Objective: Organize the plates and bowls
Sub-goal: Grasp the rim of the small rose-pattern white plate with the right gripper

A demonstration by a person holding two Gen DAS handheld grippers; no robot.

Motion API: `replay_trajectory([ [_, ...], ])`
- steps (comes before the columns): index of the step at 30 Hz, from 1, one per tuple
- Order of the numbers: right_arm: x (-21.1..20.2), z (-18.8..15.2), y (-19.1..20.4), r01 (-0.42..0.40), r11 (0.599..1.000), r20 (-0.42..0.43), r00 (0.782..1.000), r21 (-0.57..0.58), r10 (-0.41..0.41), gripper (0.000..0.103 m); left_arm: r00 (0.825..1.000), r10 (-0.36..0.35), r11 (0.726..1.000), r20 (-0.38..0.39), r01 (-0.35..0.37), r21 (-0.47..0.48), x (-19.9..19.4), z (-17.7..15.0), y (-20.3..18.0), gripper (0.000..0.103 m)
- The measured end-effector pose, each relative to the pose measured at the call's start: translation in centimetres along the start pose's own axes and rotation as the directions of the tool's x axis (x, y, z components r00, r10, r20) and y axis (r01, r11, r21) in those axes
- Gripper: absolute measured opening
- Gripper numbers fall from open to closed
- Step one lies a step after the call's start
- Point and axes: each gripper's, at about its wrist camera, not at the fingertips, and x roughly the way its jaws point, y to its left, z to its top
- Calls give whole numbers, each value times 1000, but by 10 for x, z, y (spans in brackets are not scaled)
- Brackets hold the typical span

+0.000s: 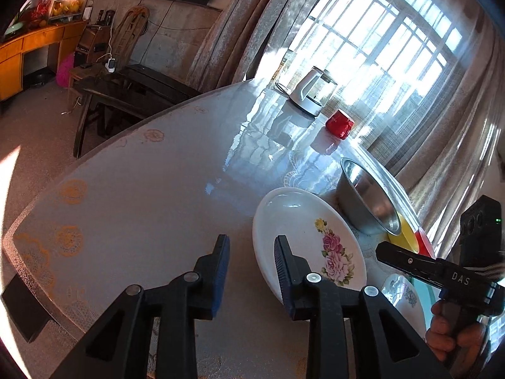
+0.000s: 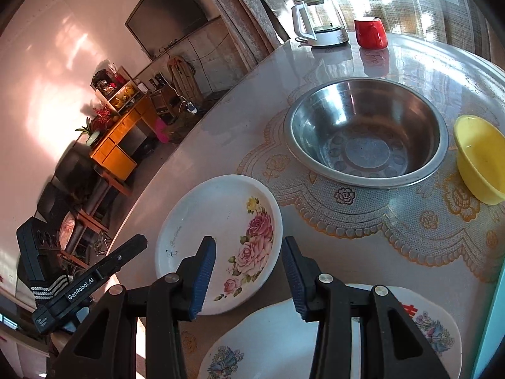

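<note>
A white plate with pink roses (image 1: 303, 221) (image 2: 221, 214) lies on the round table. My left gripper (image 1: 251, 240) is open beside the plate's left rim, with only tabletop between its fingers. My right gripper (image 2: 248, 240) is open above the plate's near right edge, pads apart and not touching it. A large steel bowl (image 1: 366, 195) (image 2: 366, 132) stands behind the plate, with a yellow bowl (image 1: 407, 237) (image 2: 479, 158) to its right. A white oval plate with a blue pattern (image 2: 268, 338) (image 1: 404, 297) lies under my right gripper, partly hidden.
A glass kettle (image 1: 312, 91) (image 2: 318, 22) and a red cup (image 1: 339, 123) (image 2: 371, 33) stand at the far edge by the curtained window. A lace mat (image 2: 363, 218) covers the table's middle. A hand (image 1: 448, 338) holds the right gripper. Chairs and a cabinet lie beyond the table.
</note>
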Motion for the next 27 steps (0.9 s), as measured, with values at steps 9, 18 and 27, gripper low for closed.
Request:
replay_trajectory([
  [9, 42, 16, 4, 71, 994, -102, 992, -79, -79, 38, 998, 0, 999, -66, 2, 39, 34, -3, -4, 28],
  [18, 59, 18, 8, 99, 991, -107, 988, -89, -109, 29, 998, 13, 997, -57, -9, 79, 38, -6, -18, 19],
  [27, 31, 16, -2, -2, 1000, -24, 1000, -12, 2, 31, 998, -53, 994, -14, 54, 90, 14, 2, -33, 19],
])
